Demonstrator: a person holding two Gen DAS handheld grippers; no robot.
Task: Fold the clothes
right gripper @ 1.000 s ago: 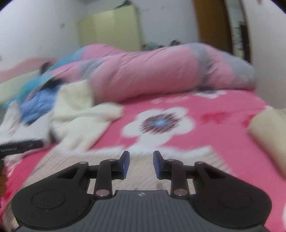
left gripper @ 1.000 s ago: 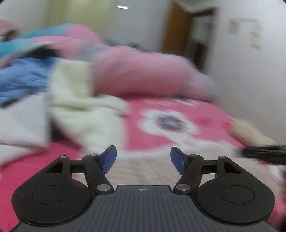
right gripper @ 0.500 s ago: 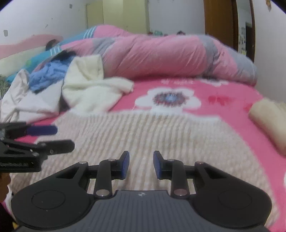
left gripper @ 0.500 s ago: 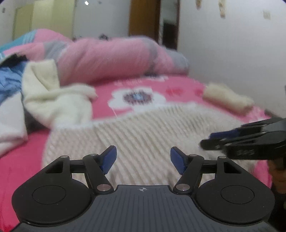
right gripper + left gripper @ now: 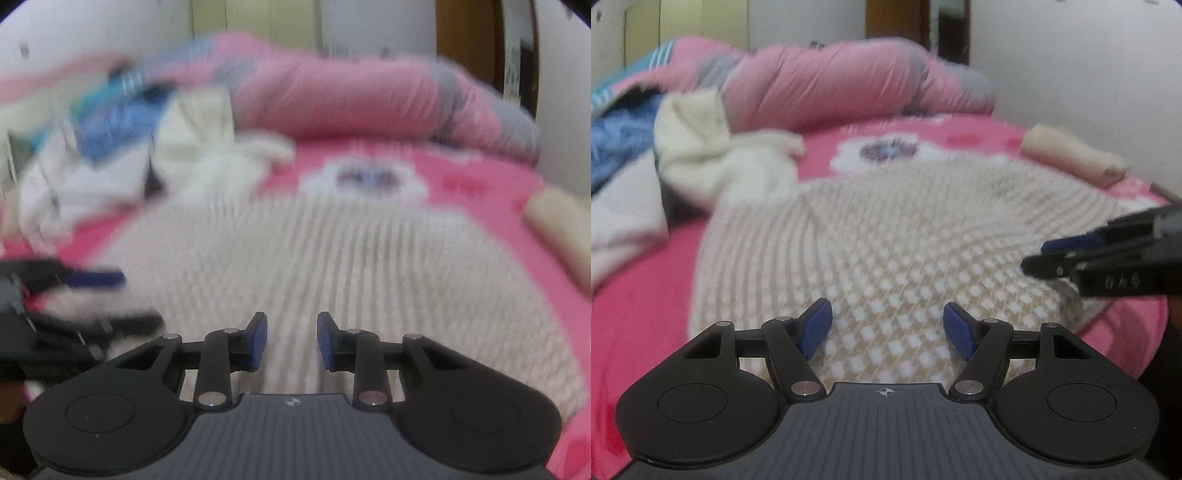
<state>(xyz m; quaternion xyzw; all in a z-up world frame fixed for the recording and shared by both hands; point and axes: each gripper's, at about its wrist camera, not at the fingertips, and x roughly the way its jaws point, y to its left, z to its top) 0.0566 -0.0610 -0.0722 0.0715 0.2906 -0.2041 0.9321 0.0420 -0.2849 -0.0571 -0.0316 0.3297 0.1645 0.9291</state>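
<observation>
I see the knit sweater (image 5: 886, 236) spread flat directly beneath both grippers, ribs running away from me. My left gripper (image 5: 887, 328) gapes empty over its near hem; my right gripper (image 5: 291, 341), narrower but empty, hovers alongside.

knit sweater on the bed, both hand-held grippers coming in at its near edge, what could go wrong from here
1. Both the left hand-held gripper and the right hand-held gripper are open over the beige knit sweater; closing could also pinch the pink floral bedsheet underneath.
2. The open weave might snag a finger.
</observation>
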